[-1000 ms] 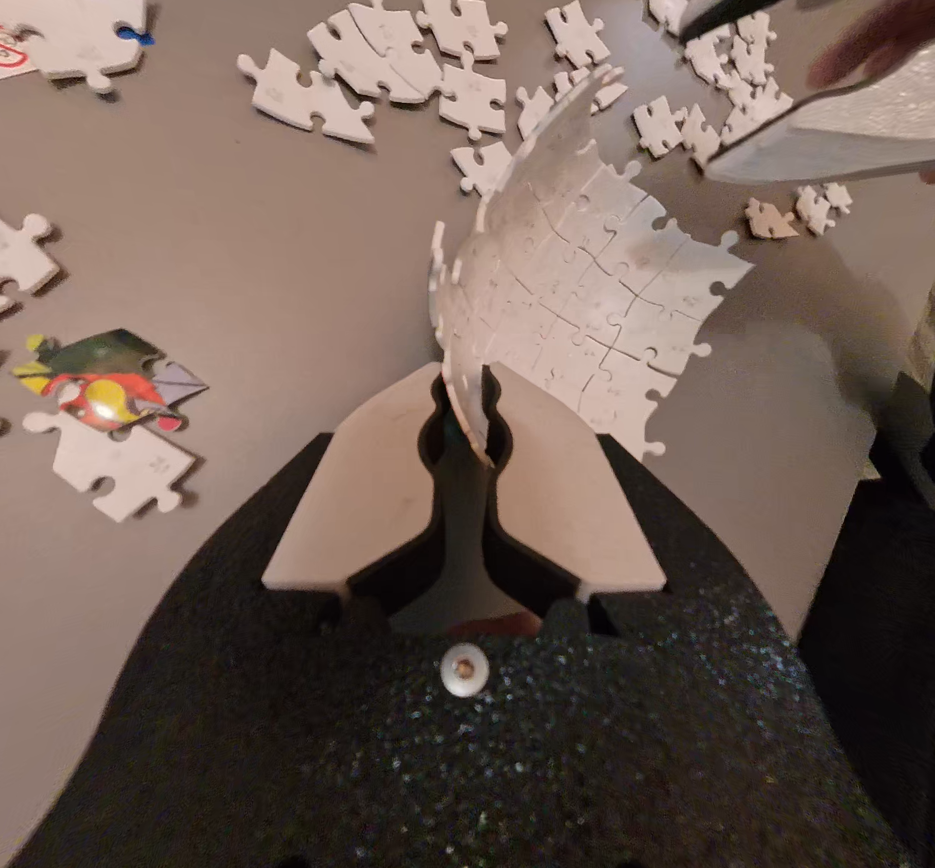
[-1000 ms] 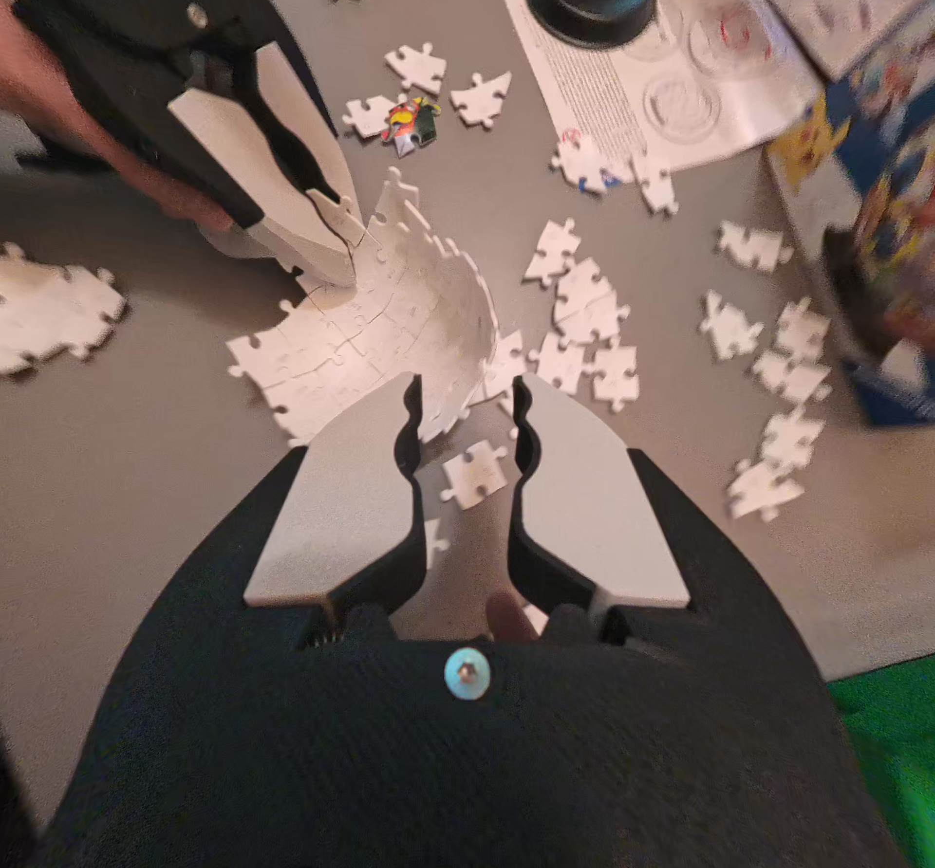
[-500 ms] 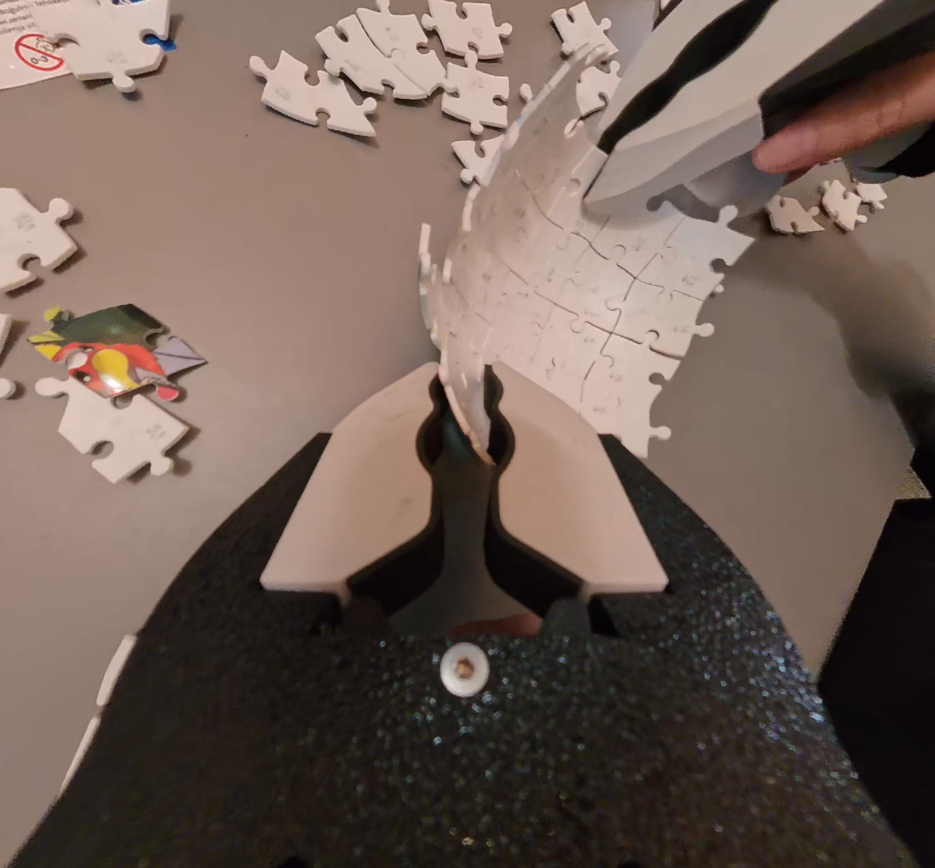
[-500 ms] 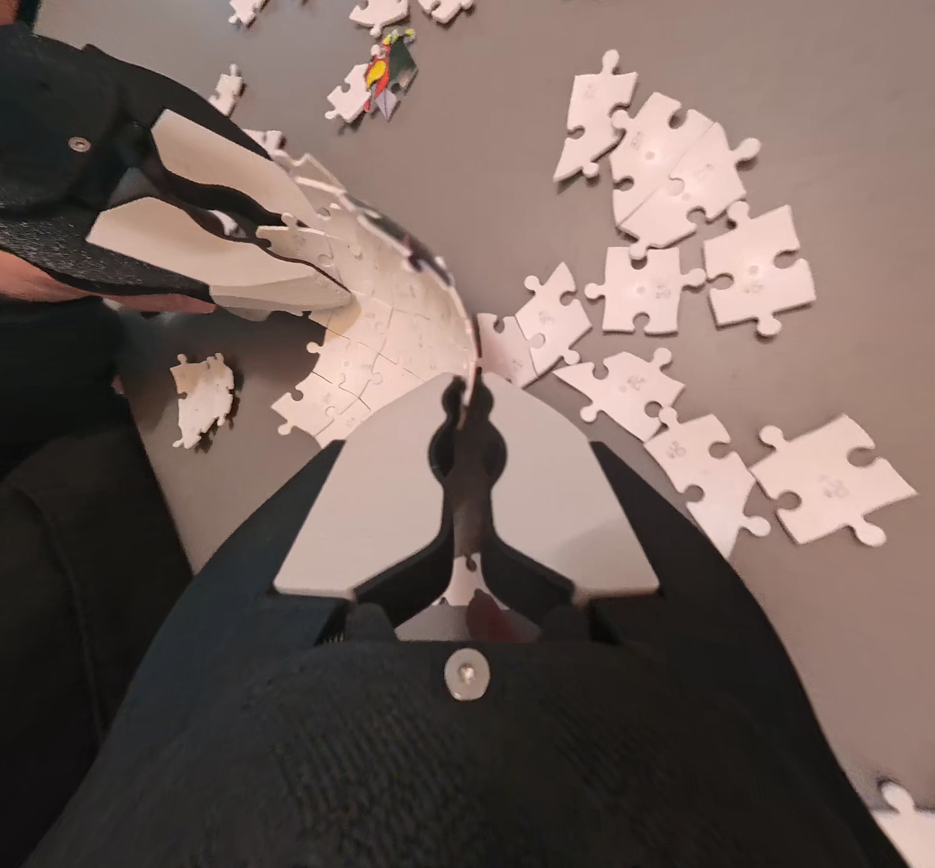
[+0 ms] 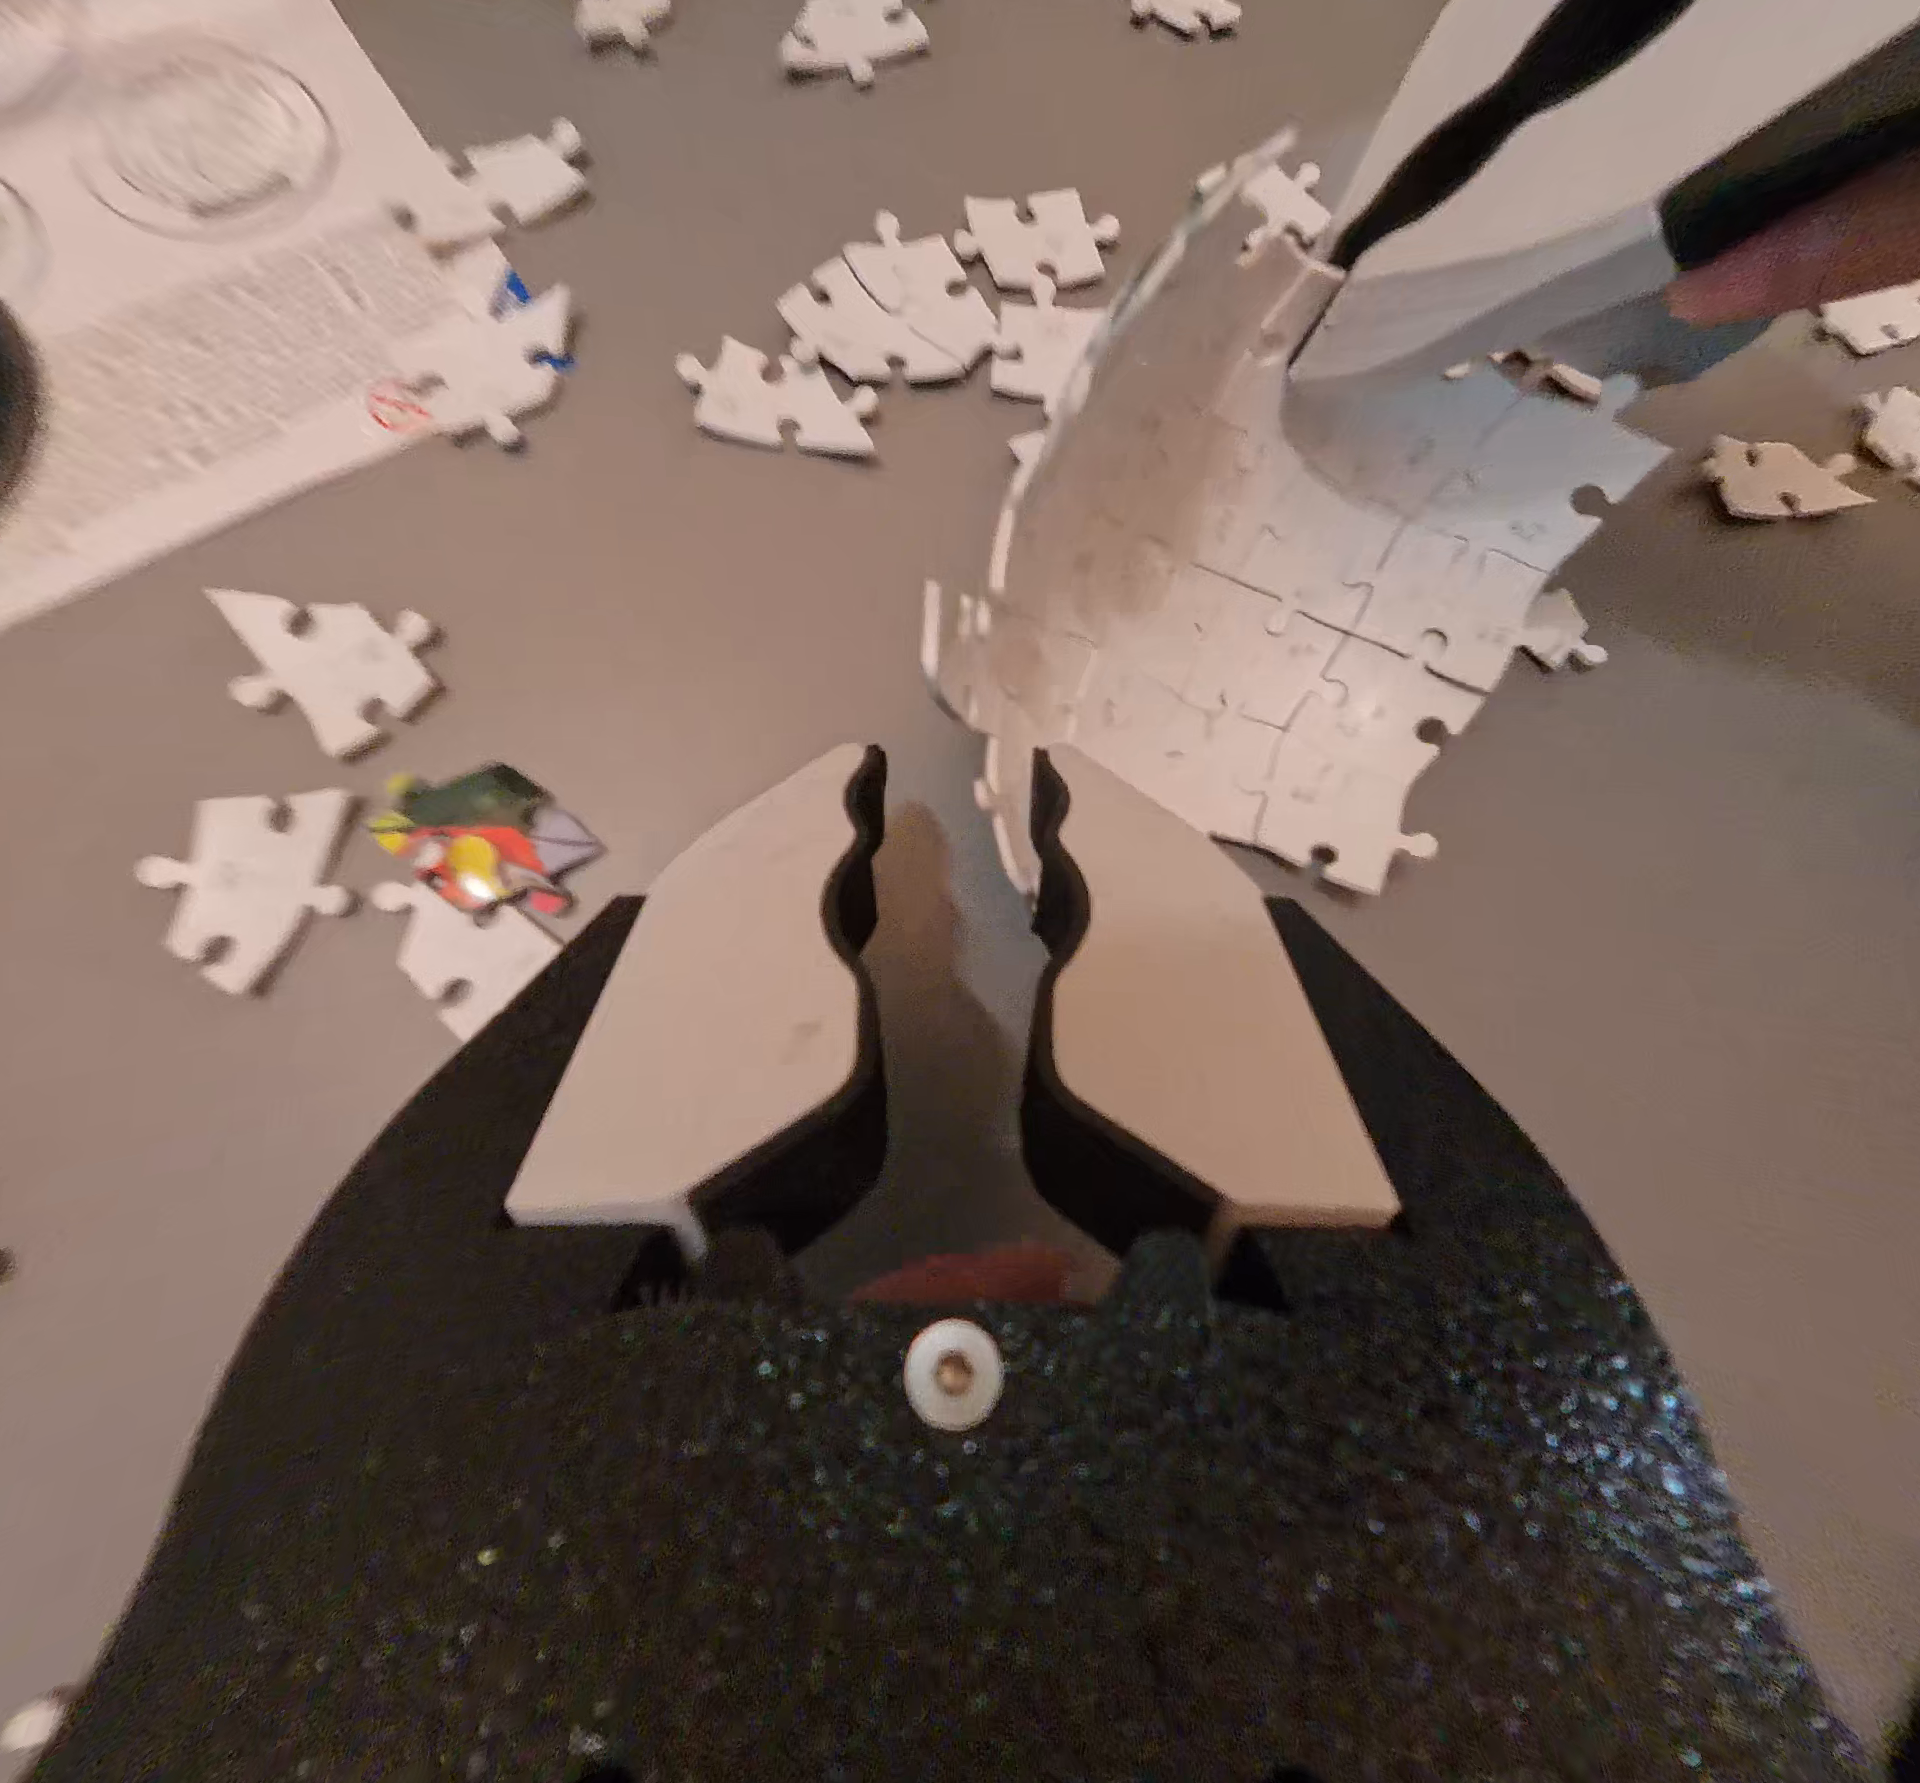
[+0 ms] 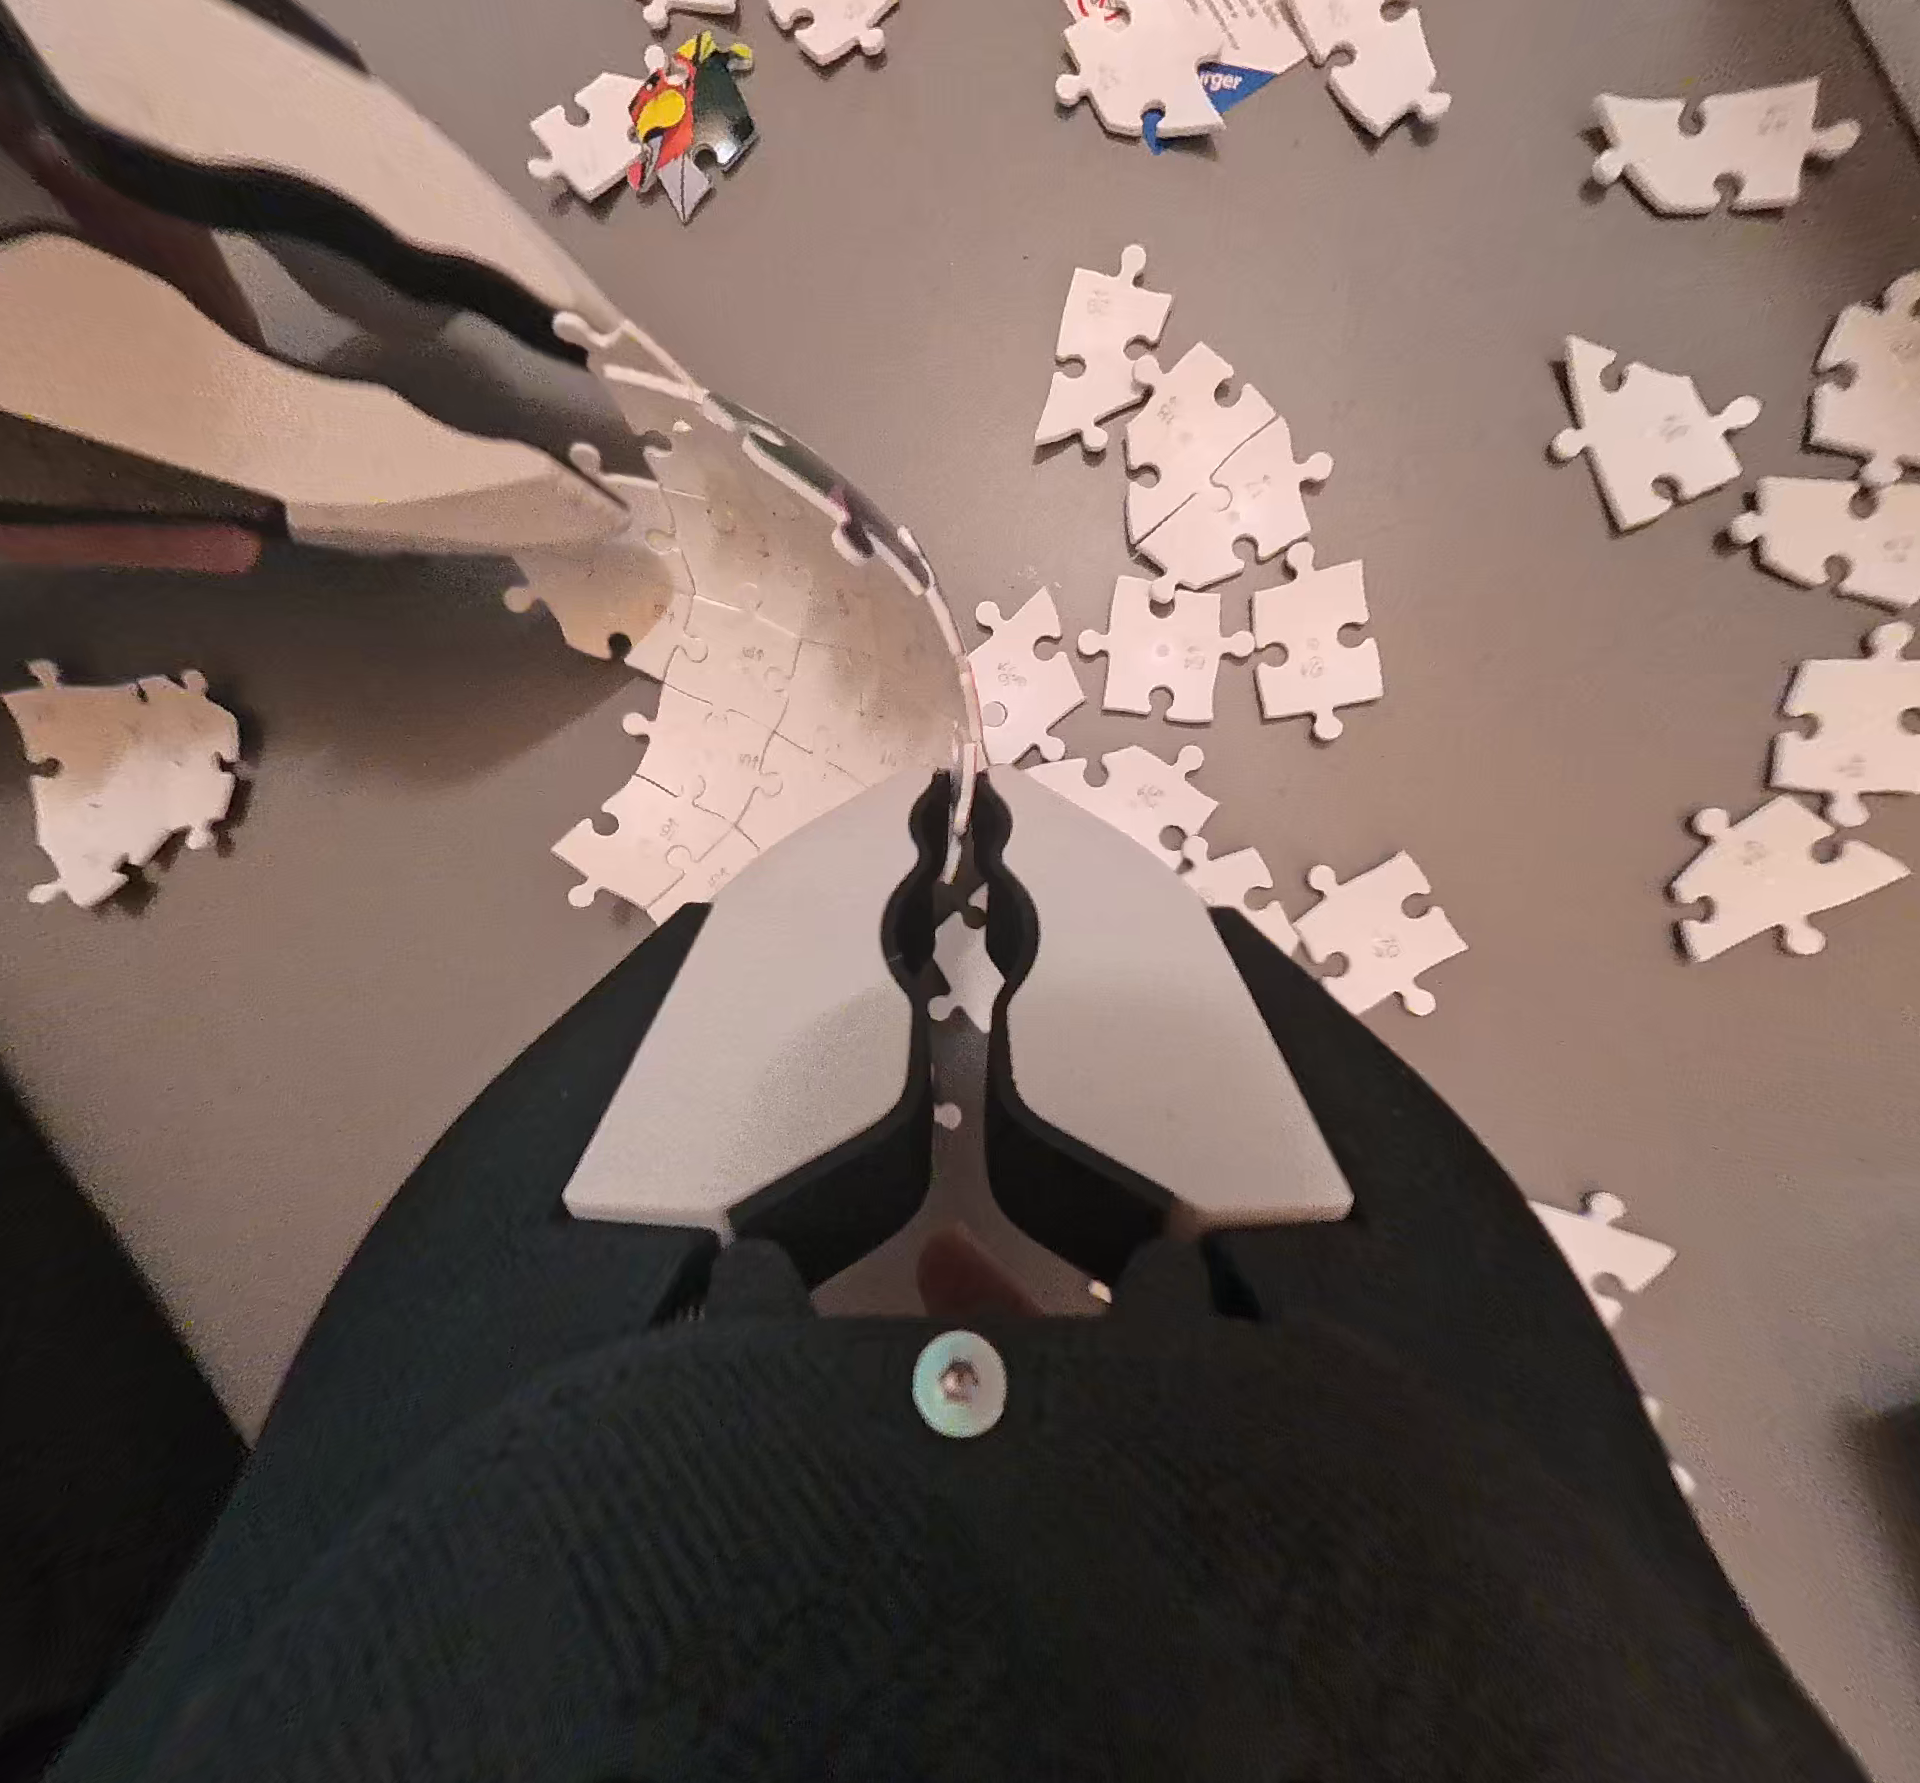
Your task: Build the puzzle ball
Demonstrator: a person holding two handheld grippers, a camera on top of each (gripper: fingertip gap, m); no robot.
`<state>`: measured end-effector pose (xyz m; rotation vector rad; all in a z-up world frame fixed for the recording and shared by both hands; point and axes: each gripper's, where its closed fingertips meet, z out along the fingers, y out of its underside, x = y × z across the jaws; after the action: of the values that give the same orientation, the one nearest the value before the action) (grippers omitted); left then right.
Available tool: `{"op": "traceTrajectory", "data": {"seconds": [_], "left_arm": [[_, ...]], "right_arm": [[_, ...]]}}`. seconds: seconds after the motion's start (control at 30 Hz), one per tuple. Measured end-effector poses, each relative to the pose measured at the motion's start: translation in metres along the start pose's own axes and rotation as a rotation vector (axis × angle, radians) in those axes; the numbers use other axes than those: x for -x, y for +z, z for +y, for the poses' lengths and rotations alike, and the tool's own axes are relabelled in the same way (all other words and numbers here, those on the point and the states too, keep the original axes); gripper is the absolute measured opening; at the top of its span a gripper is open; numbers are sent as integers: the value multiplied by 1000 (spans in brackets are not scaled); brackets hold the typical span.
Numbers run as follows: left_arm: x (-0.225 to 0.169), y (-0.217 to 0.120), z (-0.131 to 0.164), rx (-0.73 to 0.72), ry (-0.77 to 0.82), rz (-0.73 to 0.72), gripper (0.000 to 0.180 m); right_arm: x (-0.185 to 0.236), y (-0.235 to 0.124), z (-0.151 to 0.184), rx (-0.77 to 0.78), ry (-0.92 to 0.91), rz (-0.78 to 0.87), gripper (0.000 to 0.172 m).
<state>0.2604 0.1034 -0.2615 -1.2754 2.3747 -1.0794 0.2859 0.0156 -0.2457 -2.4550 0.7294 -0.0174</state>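
Observation:
A curved, joined section of white puzzle pieces (image 5: 1247, 590) stands on edge on the grey table (image 5: 727, 538). My left gripper (image 5: 956, 798) is open. The section's near edge lies between its fingers close to the right pad, and the left pad is well apart from it. My right gripper (image 6: 961, 798) is shut on the other edge of the same section (image 6: 790, 653). It also shows at the top right of the left wrist view (image 5: 1330, 268), clamped on the section's far rim. The left gripper shows at the upper left of the right wrist view (image 6: 592, 414).
Several loose white puzzle pieces (image 6: 1216, 486) lie scattered on the table, and one piece lies picture side up (image 5: 483, 845) (image 6: 691, 112). A printed sheet (image 5: 208, 362) with clear plastic discs (image 5: 208, 138) lies at the far left. A small joined cluster (image 6: 125, 777) lies apart. The left gripper's tips are roughly 10 centimetres from the right gripper's.
My left gripper, shut on the section's near edge before, has opened and let it go. My right gripper came in open, closed on the far edge and still holds it.

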Motion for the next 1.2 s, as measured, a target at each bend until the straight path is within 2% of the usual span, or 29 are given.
{"op": "traceTrajectory", "data": {"seconds": [0.2,0.3,0.57,0.73,0.97,1.2], "left_arm": [[-1,3,-13,-21,74,38,18],[3,7,-10,-3,121,2,12],[4,10,-9,-6,233,-31,12],[2,8,-9,-21,275,3,11],[-5,5,-14,-50,241,61,20],[-2,5,-16,-53,160,45,8]], "right_arm": [[2,-1,-6,29,-75,62,4],[3,-1,-6,36,-83,65,4],[4,-2,-6,46,-101,77,4],[4,-2,-6,44,-112,74,4],[6,-3,-9,42,-125,81,4],[7,-4,-10,37,-127,81,3]]}}
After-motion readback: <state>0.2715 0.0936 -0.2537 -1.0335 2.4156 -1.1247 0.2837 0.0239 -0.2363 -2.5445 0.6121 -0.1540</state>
